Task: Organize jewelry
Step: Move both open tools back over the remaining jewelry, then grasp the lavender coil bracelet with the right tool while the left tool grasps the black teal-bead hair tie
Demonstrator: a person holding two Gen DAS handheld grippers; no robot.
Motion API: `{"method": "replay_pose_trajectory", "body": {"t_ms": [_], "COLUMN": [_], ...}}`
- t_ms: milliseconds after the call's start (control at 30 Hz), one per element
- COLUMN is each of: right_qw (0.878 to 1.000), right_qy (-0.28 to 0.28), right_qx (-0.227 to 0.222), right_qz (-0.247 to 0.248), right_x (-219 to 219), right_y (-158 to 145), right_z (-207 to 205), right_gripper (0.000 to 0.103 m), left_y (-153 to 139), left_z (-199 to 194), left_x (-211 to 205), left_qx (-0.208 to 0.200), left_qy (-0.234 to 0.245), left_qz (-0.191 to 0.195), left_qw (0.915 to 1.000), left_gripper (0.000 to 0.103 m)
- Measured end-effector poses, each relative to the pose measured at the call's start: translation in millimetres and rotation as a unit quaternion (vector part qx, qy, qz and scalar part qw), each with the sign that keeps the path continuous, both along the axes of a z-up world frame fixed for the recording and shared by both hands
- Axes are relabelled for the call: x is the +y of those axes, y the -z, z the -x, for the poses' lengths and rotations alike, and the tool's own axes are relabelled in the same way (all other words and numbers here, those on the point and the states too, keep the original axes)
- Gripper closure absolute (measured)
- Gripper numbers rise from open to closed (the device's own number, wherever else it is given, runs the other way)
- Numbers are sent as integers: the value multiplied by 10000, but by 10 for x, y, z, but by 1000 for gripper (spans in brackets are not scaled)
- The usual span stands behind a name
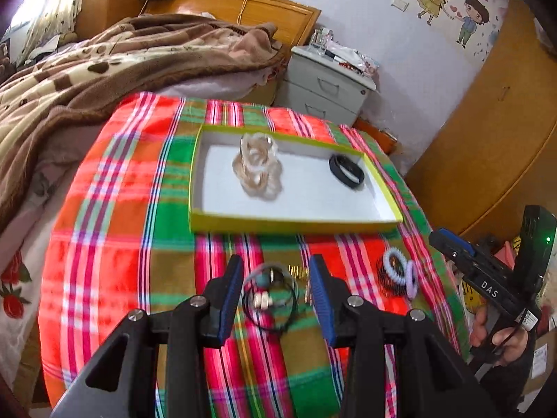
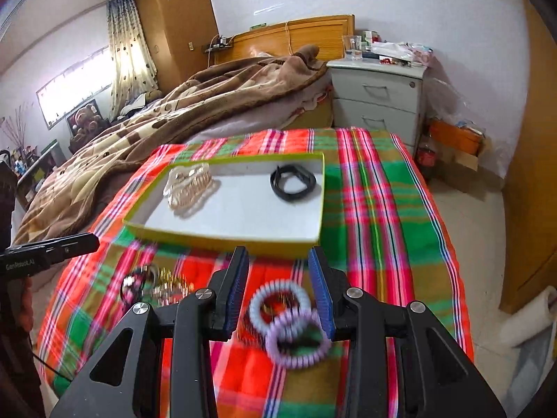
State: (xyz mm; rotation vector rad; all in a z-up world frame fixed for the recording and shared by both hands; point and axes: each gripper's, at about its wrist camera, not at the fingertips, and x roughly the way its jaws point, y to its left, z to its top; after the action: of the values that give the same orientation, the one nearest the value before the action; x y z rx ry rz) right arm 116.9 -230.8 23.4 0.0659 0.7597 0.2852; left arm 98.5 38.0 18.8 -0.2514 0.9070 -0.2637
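A shallow yellow-green box [image 1: 278,221] [image 2: 222,240] with a white floor sits on the plaid cloth. In it lie a pale beaded piece [image 1: 257,167] [image 2: 189,184] and a black band [image 1: 346,168] [image 2: 293,181]. My left gripper [image 1: 276,289] is open, its jaws on either side of a black cord with beads [image 1: 269,296] on the cloth. My right gripper [image 2: 278,285] is open above a white coil tie [image 2: 278,303] and a purple coil tie [image 2: 297,341]. These ties also show in the left wrist view [image 1: 400,273]. A gold piece [image 2: 170,282] lies left of them.
The plaid cloth [image 1: 115,209] covers a small table beside a bed with a brown blanket [image 1: 104,55]. A grey nightstand [image 2: 377,94] stands behind, a wooden wardrobe [image 1: 494,146] on the right. The right gripper's body [image 1: 487,271] shows at the left view's right edge.
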Motion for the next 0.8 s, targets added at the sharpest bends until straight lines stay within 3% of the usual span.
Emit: {"method": "replay_pose_trajectory", "body": {"t_ms": [233,333,633,800], "right_qw": [9994,9996,9991,9982], "right_qy": [226,24,-301,-422], "right_qx": [149,83,226,377], "right_qz": [-196,-275,203,176], "right_x": [-182,-145,59,80], "right_y": [216,273,468,530], "right_z": [267,379,383,329], "right_gripper": [66,66,66,66], "left_y": [216,272,401,440], "left_z": [216,268,334,351], "left_x": [19,57,22,1], "left_qx": [214,224,403,450], "left_qy": [48,-43,-16,73], "left_qz": [33,112,-28,-25], "left_qw": [9998,9997,9992,9990], "left_gripper": [62,62,61,61]}}
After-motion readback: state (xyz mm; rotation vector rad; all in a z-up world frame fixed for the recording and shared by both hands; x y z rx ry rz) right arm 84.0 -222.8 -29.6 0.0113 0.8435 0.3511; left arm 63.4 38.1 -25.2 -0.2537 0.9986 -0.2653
